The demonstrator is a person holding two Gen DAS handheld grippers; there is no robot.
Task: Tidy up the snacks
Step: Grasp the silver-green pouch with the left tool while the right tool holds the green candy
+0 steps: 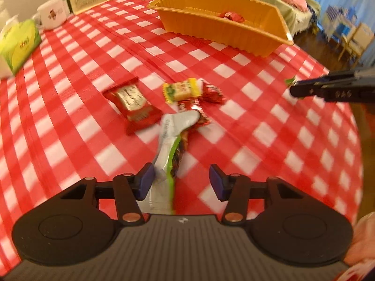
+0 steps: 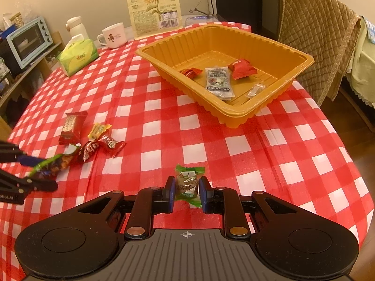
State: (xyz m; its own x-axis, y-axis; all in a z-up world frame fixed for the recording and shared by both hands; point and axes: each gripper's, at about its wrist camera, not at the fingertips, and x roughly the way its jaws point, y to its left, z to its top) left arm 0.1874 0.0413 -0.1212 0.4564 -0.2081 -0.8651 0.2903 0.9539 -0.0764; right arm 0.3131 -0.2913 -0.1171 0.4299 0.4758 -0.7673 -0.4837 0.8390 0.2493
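Four snacks are already laid in the orange tray near the far right corner of the table, a green candy is gripped by the right tongs, and a long packet, with four more snacks beside it, is straddled by the wide left tongs.

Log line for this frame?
left gripper: jaws open around long packet | right gripper: shut on green candy | orange tray: four snacks

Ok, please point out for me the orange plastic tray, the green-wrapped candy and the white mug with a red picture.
Orange plastic tray (image 2: pixel 236 114): right wrist view, on its near outer wall.
Green-wrapped candy (image 2: pixel 187 183): right wrist view, on the wrapper's middle.
White mug with a red picture (image 2: pixel 116 36): right wrist view, on its side.
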